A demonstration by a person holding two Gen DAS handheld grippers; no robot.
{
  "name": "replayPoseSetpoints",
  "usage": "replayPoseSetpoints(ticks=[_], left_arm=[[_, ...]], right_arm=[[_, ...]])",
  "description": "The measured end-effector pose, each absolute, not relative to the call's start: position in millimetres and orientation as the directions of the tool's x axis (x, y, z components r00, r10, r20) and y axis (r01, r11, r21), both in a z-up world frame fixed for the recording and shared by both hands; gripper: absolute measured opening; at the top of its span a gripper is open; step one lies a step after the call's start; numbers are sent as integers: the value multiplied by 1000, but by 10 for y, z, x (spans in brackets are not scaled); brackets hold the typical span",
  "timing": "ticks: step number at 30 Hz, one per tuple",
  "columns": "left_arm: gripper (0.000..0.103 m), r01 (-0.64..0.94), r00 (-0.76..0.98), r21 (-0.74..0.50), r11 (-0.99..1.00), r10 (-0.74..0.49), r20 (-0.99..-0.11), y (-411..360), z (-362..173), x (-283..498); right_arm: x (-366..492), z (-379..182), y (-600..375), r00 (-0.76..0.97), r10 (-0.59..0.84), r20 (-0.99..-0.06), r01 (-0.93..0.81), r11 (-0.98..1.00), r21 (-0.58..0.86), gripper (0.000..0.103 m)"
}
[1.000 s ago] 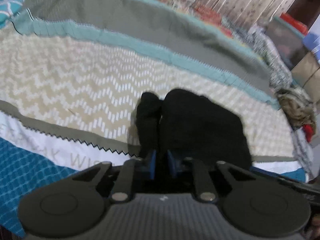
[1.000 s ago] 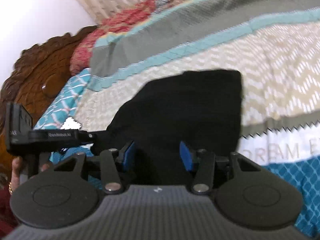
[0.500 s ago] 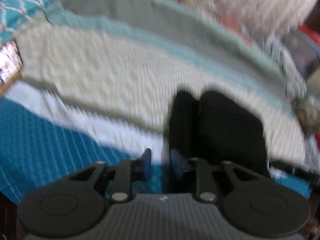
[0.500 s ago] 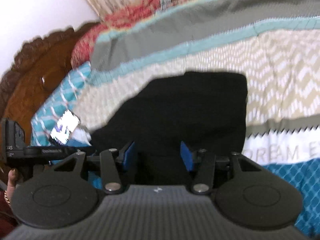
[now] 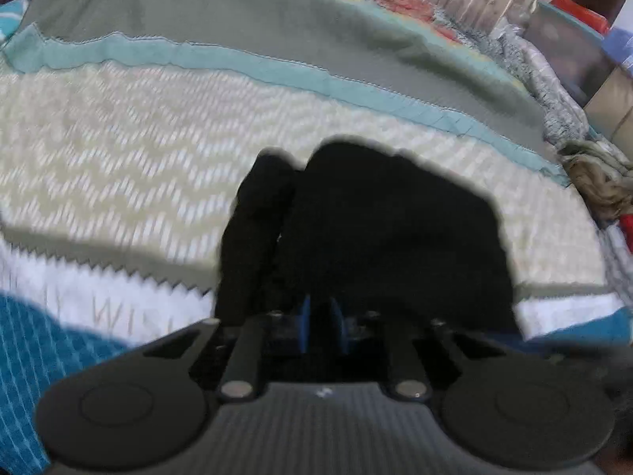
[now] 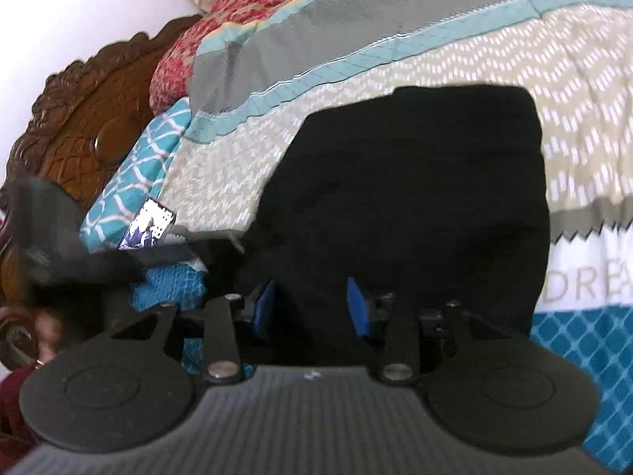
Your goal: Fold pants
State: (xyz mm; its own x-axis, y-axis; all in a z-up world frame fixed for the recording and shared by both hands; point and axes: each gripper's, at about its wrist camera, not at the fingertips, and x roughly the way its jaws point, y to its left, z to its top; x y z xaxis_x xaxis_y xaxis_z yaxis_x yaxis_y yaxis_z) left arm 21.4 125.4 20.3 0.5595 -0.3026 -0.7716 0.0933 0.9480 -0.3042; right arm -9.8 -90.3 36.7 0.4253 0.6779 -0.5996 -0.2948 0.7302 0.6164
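Black pants (image 6: 415,182), left jaws pinching, right jaws wide.

Left gripper (image 5: 319,326): jaws narrow, clamped on near edge of pants (image 5: 395,237). Right gripper (image 6: 312,308): jaws spread wide, over pants' near edge.

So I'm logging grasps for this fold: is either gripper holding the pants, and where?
The left gripper looks shut on the near edge of the black pants. The right gripper is open, holding nothing.
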Motion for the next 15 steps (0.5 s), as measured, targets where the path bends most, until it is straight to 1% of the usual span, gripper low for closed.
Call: replayPoseSetpoints(ticks=[2,3,4,5,7,8,9,10,11,12,13,15], left_arm=[[14,92,580,-316,944,-309,-754,1308,280,138],[14,87,590,-327,941,-314,-744,1341,349,106],[20,88,611,-328,940,-311,-728,1368,425,70],[44,84,634,-313,946,-293,-716,1379,481,37],[77,53,679,-263,963,-228,-698,1403,540,-3],[73,48,677,-253,966,-218,-703,1396,507,13],[66,45,649,-259,965,-225,-727,1389,443,55],[47,41,612,-285,958,-249,-751,1391,369,96],[41,43,592,-311,949,-275,-757,1387,324,92],[40,40,603,-303,952,-264,-753,1359,324,64],[37,48,616,-286,957,-253,-746,1328,343,37],[32,61,634,-251,966,-232,-738,1272,390,-30]], right_arm=[[-81,477,-895,433,679,-593,-322,731,602,43],[-69,544,-882,452,672,-587,-338,738,584,45],[-37,607,-866,469,665,-581,-351,744,568,46],[27,679,-831,482,660,-576,-360,749,557,46],[182,745,-718,491,654,-575,-368,754,544,46],[268,784,-638,500,646,-577,-366,762,535,47],[360,790,-536,503,643,-577,-367,764,531,47],[460,809,-418,501,643,-579,-373,764,526,49],[544,803,-309,502,636,-587,-372,771,517,50],[624,789,-198,498,624,-602,-369,781,503,56],[719,764,-53,489,609,-625,-369,793,484,65],[854,661,190,467,543,-698,-363,838,408,70]])
